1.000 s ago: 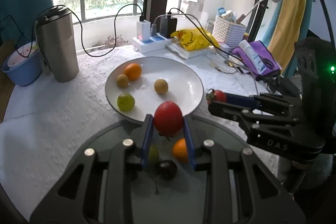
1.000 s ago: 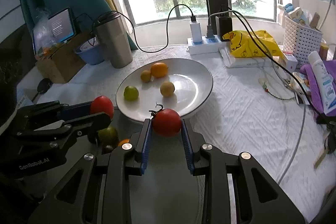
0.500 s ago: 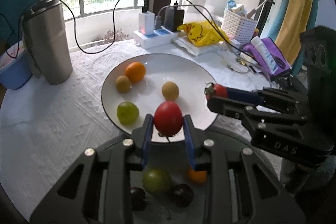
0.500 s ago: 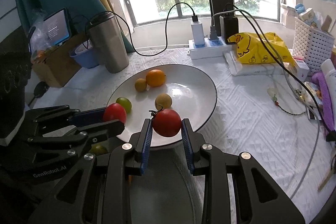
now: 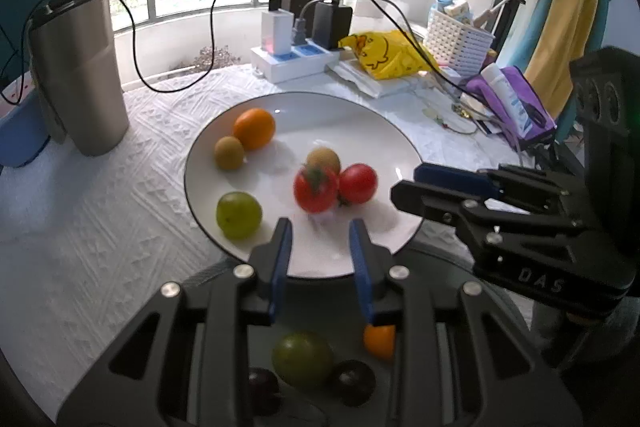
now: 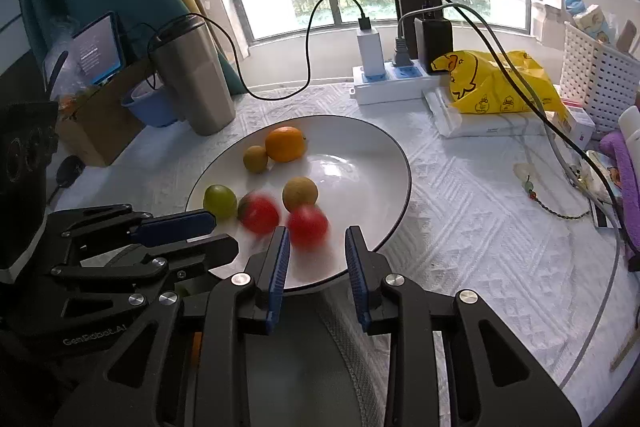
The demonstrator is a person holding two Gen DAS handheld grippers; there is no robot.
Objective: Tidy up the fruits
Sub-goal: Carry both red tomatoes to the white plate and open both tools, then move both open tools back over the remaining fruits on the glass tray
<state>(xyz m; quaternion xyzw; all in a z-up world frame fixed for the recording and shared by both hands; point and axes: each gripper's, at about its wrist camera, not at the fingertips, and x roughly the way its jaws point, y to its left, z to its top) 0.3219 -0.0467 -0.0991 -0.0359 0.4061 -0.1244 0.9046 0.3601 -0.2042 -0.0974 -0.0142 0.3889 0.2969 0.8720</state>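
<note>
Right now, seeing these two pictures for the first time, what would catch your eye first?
Two red tomatoes, a blurred tomato and a sharper tomato, lie touching on the near side of the white plate. Just in front of them the left gripper and the right gripper hang with jaws apart and nothing between them. A bright orange lies at the plate's far side.

Both devices are showing matte black frames with silver screws; the left hand-held gripper and right hand-held gripper are carrying ribbed blue pads and white lettering.
</note>
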